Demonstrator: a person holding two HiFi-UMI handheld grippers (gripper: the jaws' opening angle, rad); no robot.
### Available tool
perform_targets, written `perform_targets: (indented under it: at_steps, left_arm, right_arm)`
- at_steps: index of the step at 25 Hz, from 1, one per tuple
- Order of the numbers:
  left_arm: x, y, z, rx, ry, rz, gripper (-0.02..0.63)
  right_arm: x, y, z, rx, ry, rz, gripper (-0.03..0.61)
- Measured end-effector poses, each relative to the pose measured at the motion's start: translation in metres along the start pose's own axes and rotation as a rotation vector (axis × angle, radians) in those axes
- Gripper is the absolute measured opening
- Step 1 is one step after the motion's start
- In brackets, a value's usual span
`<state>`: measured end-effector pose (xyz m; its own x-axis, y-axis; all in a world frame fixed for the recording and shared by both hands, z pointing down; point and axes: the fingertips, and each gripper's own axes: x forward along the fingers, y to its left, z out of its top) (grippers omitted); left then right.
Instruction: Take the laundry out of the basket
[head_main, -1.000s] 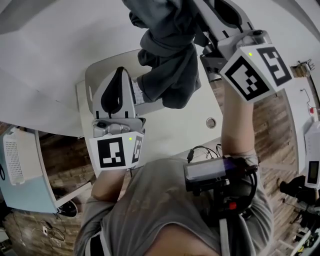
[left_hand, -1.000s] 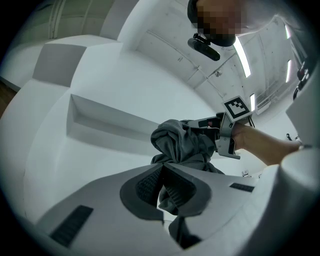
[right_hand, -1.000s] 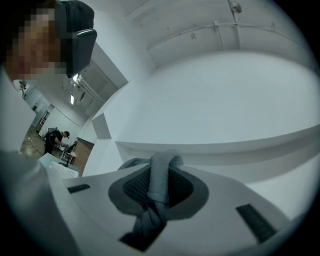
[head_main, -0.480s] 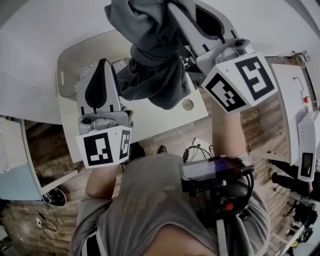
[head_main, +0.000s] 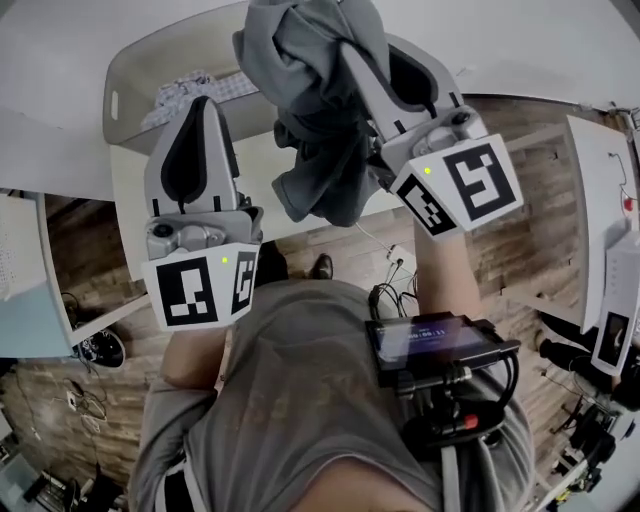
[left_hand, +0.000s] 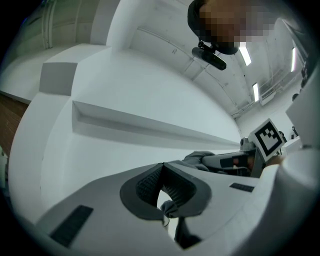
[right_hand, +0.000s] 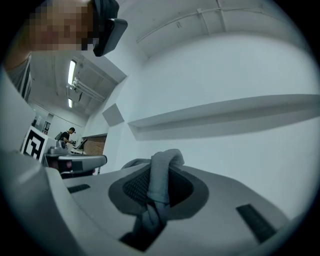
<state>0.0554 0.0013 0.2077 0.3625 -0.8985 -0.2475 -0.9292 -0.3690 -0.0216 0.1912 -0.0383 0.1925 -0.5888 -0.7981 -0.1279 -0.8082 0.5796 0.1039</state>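
Observation:
A bunched grey garment (head_main: 312, 120) hangs in the air over the near edge of the white table (head_main: 258, 165). My right gripper (head_main: 352, 38) is shut on its top, and in the right gripper view a fold of the grey garment (right_hand: 161, 182) is pinched between the pads of the right gripper (right_hand: 160, 175). My left gripper (head_main: 203, 102) points at the pale laundry basket (head_main: 122, 72), its jaws shut with nothing between them. In the left gripper view the left gripper (left_hand: 161, 165) has its tips touching. Patterned laundry (head_main: 190, 88) lies in the basket.
The table ends just in front of the person; a wood floor (head_main: 520, 230) lies beyond. A second white desk (head_main: 600, 190) with small devices stands at the right. A pale blue cabinet (head_main: 25, 310) and a shoe (head_main: 97, 350) are at the left.
The right gripper has come down and nearer the person with the grey garment hanging from it. The left gripper has drawn back from over the basket to its near rim, still shut.

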Motion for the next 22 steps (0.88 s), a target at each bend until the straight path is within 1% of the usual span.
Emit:
perform_targets:
  at_steps: [5, 11, 15, 17, 22]
  left_arm:
    - [0.010, 0.002, -0.017, 0.009, 0.043, 0.000, 0.008]
    - [0.012, 0.003, -0.012, 0.016, 0.077, -0.016, 0.008]
    - [0.010, 0.002, -0.008, 0.026, 0.096, -0.022, 0.008]
    - [0.008, 0.000, -0.008, 0.028, 0.108, -0.023, 0.008]
    - [0.003, 0.001, -0.009, 0.039, 0.131, -0.009, 0.008]
  right_arm:
    - [0.002, -0.005, -0.067, 0.050, 0.070, -0.007, 0.066]
    - [-0.012, -0.003, -0.117, 0.064, 0.135, -0.037, 0.067]
    - [-0.019, 0.000, -0.151, 0.076, 0.214, -0.046, 0.072]
    - [-0.022, 0.003, -0.165, 0.067, 0.247, -0.042, 0.074]
    - [-0.019, 0.006, -0.177, 0.084, 0.256, -0.031, 0.089]
